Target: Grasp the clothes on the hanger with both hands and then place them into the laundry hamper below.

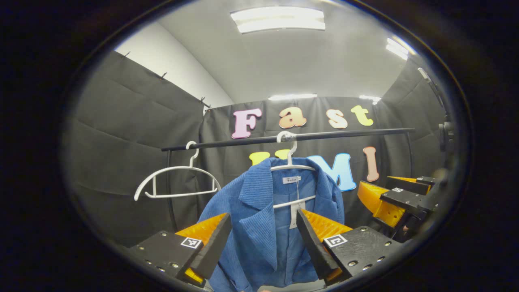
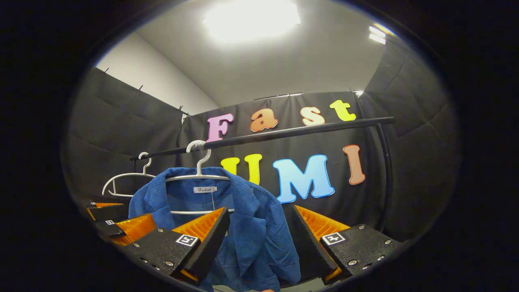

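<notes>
A blue corduroy jacket (image 1: 251, 198) (image 2: 243, 227) hangs on a white hanger (image 1: 290, 164) (image 2: 198, 172) from a black rail (image 1: 324, 136) (image 2: 304, 129). My left gripper (image 1: 263, 235) is open, fingers wide apart, and the jacket's left lapel and front show in the gap just ahead. My right gripper (image 2: 259, 231) is open too, in front of the jacket's right shoulder and front panel. In the left gripper view the right gripper (image 1: 377, 190) sits close by at the right. The left gripper (image 2: 117, 217) appears low at the left of the right gripper view. Neither holds cloth.
An empty white hanger (image 1: 174, 182) (image 2: 121, 180) hangs on the same rail, left of the jacket. The rail's upright post (image 2: 385, 174) stands at the right. Black cloth walls close the booth behind and at both sides.
</notes>
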{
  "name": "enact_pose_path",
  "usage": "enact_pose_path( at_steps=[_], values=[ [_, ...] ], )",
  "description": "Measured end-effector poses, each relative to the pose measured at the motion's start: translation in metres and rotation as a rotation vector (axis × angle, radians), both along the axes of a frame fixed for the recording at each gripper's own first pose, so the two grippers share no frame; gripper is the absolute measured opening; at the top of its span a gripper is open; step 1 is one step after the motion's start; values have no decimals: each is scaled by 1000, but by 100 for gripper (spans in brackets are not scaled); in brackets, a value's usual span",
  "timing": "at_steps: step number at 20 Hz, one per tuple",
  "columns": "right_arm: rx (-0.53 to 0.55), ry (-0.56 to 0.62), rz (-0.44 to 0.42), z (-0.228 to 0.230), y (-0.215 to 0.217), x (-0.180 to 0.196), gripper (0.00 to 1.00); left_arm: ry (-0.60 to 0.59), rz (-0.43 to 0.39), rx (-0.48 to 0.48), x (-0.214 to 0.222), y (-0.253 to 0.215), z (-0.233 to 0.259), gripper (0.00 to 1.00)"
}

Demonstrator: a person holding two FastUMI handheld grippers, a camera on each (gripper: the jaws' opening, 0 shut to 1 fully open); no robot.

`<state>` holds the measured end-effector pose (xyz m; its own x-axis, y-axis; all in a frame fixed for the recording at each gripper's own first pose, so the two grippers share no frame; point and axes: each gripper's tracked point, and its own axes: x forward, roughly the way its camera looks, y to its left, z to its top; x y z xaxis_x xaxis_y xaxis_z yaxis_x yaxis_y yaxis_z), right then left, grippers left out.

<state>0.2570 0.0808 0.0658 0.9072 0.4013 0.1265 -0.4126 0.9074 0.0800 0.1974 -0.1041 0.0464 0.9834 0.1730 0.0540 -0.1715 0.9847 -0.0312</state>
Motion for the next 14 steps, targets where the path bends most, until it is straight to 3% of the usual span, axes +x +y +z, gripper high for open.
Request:
enact_pose_path(
  at_steps=[6,8,9,11,12,13,14],
  values=[
    [-22,51,79,-27,20,25,95,37,57,28,23,-7,-24,93],
    [-20,64,107,-34,29,31,94,45,77,35,32,-7,-32,99],
    [-18,67,122,-36,34,33,94,47,90,39,35,-6,-34,93],
    [-19,59,147,-38,43,40,94,47,117,44,43,-2,-41,93],
    [-22,53,154,-40,46,43,94,48,127,42,46,-2,-44,99],
    [-28,53,158,-43,49,47,94,48,135,41,49,-2,-46,99],
    [-33,56,163,-48,52,50,94,51,145,44,50,-1,-50,93]
  ],
)
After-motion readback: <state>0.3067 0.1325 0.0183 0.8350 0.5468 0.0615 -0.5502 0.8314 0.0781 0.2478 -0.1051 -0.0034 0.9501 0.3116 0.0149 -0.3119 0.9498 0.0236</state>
